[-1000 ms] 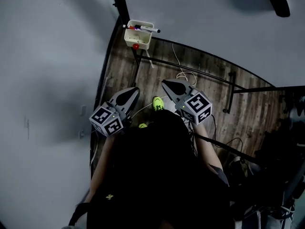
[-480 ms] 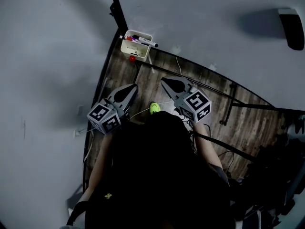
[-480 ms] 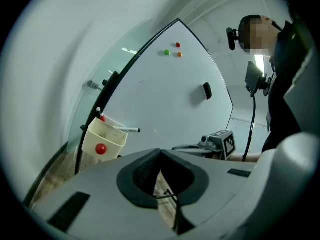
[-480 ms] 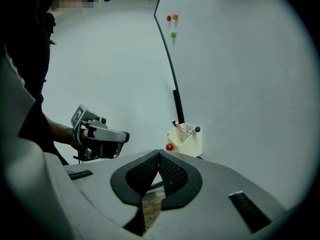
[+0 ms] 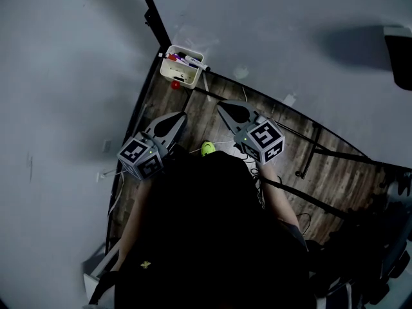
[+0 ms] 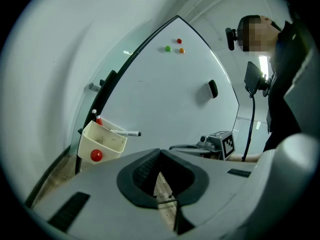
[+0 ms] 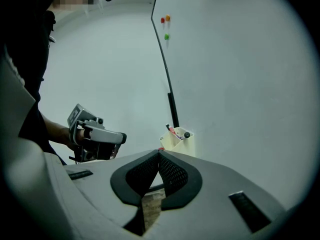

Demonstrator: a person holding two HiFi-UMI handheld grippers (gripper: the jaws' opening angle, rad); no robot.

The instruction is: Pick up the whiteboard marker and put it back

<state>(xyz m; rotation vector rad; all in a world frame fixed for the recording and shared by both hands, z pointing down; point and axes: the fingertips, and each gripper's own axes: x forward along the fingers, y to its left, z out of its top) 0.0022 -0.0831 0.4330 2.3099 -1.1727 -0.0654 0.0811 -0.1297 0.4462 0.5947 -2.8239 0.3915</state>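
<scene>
Left gripper (image 5: pixel 181 117) and right gripper (image 5: pixel 223 106) have neared the white, black-capped marker (image 5: pixel 196 62).

A wood-plank floor (image 5: pixel 335 172) lies between a pale wall (image 5: pixel 58 76) on the left and a black-framed whiteboard (image 5: pixel 290 37) on the right. Black stand legs (image 5: pixel 308 150) cross the floor. The room is dim. A bright patch (image 6: pixel 263 65), perhaps a lamp, glows beyond the whiteboard's far edge.
</scene>
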